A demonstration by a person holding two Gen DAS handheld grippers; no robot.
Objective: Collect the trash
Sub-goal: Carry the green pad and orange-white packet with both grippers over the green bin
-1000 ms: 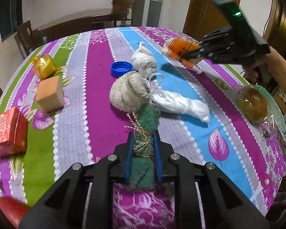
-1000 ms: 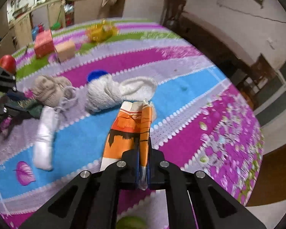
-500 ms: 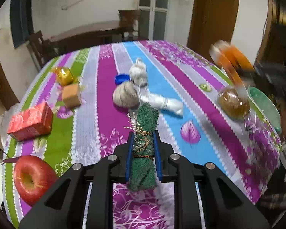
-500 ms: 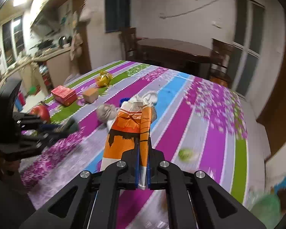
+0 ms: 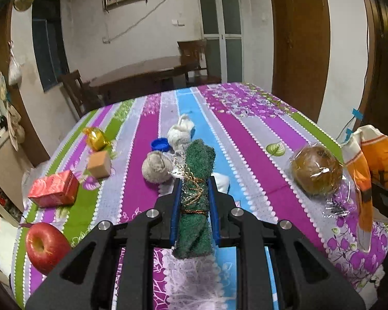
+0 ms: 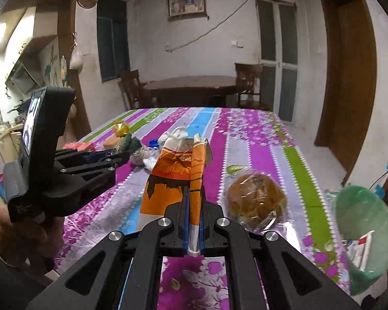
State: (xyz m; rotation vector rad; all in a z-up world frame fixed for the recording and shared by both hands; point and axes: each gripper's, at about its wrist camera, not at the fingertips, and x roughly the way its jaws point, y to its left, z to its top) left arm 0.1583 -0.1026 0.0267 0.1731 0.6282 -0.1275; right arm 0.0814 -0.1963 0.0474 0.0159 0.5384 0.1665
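My left gripper [image 5: 194,188] is shut on a green scrub cloth tied with gold cord [image 5: 196,180], held above the near edge of the striped table [image 5: 142,180]. It also shows in the right wrist view [image 6: 121,152]. My right gripper [image 6: 192,201] is shut on an orange and white wrapper [image 6: 178,170], held above the table's near right side; the wrapper also shows in the left wrist view [image 5: 362,170]. A green bin [image 6: 364,235] with trash inside stands off the table's right edge.
On the table lie a wrapped brown bun [image 5: 315,170], a grey cloth ball [image 5: 156,166], a white cloth [image 5: 181,134], a blue cap [image 5: 159,144], a gold wrapper [image 5: 95,135], a tan block [image 5: 98,164], a red box [image 5: 54,188] and a red apple [image 5: 46,245].
Both grippers pulled back and up from the table middle toward its near edge, each keeping its load. The right gripper swung toward the right side near the bin.
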